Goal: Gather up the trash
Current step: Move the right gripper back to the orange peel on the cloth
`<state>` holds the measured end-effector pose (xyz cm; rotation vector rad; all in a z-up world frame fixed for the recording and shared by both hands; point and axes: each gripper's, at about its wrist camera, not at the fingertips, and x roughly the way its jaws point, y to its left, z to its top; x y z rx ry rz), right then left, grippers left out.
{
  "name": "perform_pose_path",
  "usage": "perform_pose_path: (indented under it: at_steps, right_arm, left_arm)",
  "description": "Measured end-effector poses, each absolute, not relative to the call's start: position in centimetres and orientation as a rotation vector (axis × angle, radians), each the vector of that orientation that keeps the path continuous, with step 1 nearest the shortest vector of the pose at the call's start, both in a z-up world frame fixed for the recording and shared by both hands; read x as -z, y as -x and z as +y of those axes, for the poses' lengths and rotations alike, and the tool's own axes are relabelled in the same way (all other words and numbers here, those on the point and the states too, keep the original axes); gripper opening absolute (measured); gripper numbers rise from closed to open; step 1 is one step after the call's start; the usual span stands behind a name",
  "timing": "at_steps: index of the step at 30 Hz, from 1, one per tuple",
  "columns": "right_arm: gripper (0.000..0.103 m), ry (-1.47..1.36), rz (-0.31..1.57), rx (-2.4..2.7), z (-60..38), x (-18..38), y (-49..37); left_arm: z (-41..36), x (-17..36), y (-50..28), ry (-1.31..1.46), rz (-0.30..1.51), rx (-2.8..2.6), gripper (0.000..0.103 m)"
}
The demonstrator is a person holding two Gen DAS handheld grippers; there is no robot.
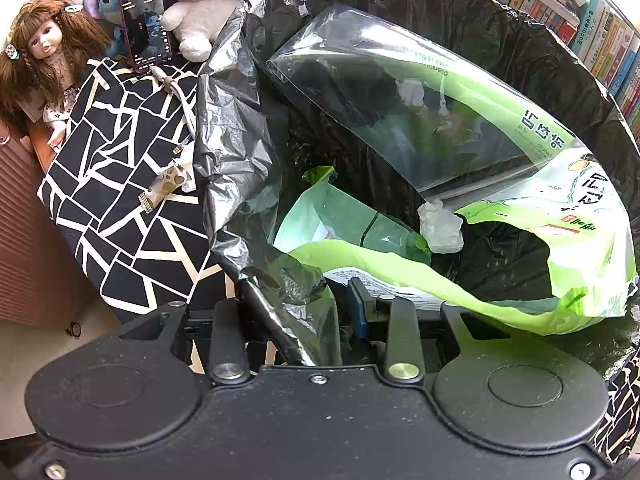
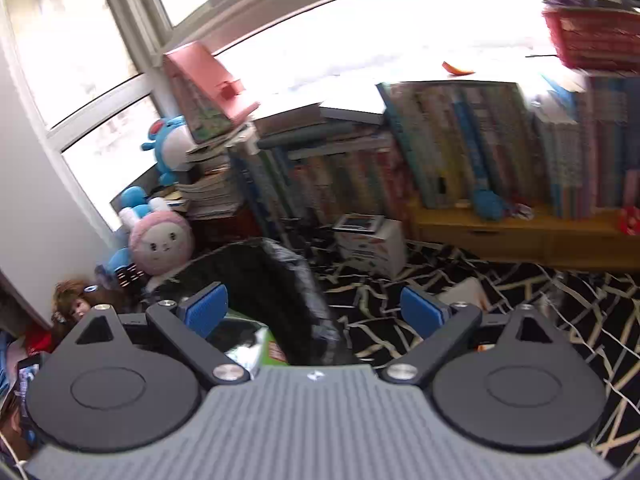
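- Across the right and centre of the left wrist view gapes the bin [image 1: 520, 20], its black liner [image 1: 240, 152] draped over the rim.
- Inside it lies a big green-and-clear plastic wrapper [image 1: 440, 120], with a crumpled white tissue [image 1: 440, 224] at centre right.
- Low centre, the left gripper [image 1: 320, 300] is clamped on the liner's near edge.
- Over in the right wrist view, the right gripper [image 2: 316, 312] has its blue pads [image 2: 206, 312] spread wide, nothing between them, the bin's rim just beyond.
- Left of the bin, on the black-and-white patterned cloth [image 1: 120, 208], a small spotted wrapper [image 1: 164, 188] lies outside the bin.
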<state>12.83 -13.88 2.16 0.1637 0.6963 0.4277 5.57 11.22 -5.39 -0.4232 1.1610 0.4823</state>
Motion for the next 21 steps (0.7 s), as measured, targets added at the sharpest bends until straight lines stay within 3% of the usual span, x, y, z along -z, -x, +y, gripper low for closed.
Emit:
perform_pose_path:
  at_steps: [21]
  right_arm:
    - [0.093,-0.145,0.938,-0.103,-22.3,11.4,-11.1]
  left_arm:
    - [11.3,5.2,-5.6,0.399,1.158,-0.486,0.032]
